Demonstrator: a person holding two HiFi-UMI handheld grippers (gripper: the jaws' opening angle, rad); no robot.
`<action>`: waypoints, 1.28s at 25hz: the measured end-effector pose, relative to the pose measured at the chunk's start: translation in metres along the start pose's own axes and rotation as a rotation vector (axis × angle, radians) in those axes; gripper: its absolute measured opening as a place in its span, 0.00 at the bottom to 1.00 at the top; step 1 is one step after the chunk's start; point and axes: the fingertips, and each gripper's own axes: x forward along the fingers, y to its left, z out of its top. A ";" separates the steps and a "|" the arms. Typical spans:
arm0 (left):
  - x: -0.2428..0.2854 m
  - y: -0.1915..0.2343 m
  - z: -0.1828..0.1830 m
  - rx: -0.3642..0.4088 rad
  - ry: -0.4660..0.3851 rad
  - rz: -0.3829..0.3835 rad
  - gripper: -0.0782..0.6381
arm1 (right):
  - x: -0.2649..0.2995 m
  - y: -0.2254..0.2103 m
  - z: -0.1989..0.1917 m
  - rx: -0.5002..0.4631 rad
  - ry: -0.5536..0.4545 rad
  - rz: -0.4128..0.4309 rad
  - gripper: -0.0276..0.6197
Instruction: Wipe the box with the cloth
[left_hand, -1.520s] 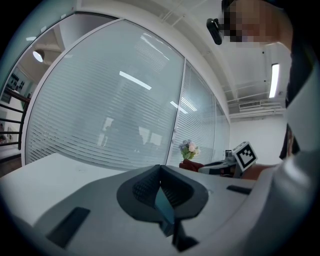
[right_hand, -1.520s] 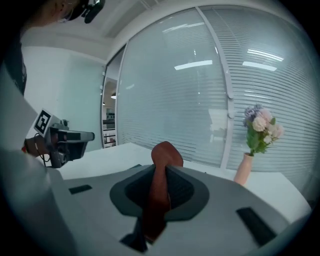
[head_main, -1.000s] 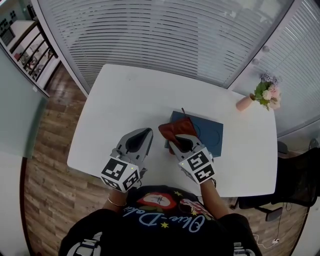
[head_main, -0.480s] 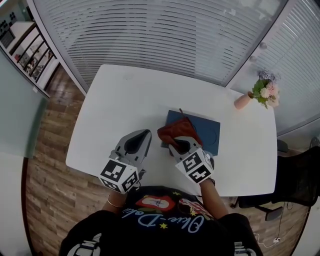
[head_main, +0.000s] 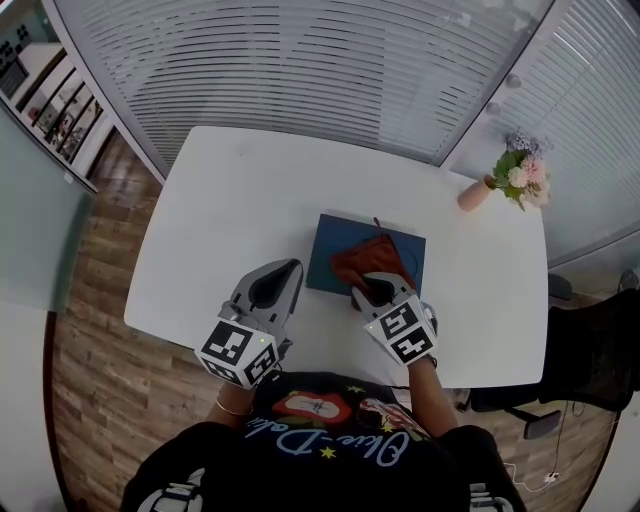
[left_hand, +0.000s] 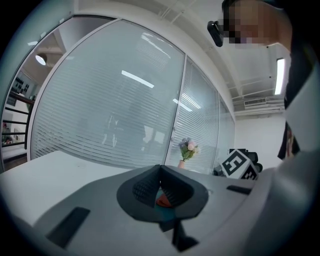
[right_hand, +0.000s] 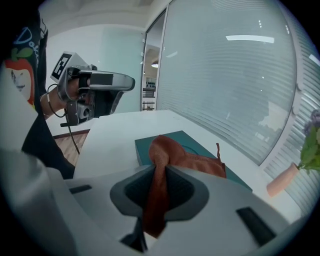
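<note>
Head view, steep down onto white worktop (head_main: 230, 210).

Box (head_main: 335, 250): dark teal, flat, lying right of centre on the worktop, closer to the person's edge than to the far edge. Faint circular mark on the lid.

Cloth (head_main: 370, 258): rust-red, bunched on top of the box, covering the near right part of the lid. Left part of the lid bare. Thin cord end sticking up at the cloth's far side.

Right gripper (head_main: 372, 288): at the near edge of the box, jaws clamped on a fold of the cloth. Pinched strip running down between the jaws and hanging out below them in the right gripper view; rest of the cloth spread forward over the lid.

Left gripper (head_main: 278, 285): just left of the box, apart from it. Jaws pressed together, nothing held between them. Contact with the worktop not discernible.

Pink vase (head_main: 478, 192) with flowers near the far right corner of the worktop, well apart from the box.
</note>
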 end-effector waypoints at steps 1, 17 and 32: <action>0.001 -0.004 0.001 0.000 -0.003 -0.001 0.11 | -0.004 -0.004 -0.005 0.010 0.002 -0.007 0.13; 0.023 -0.050 0.004 0.038 0.022 -0.039 0.11 | -0.061 -0.056 -0.067 0.182 -0.026 -0.134 0.12; 0.030 -0.062 0.005 0.066 0.032 -0.042 0.11 | -0.114 -0.110 -0.081 0.336 -0.162 -0.357 0.13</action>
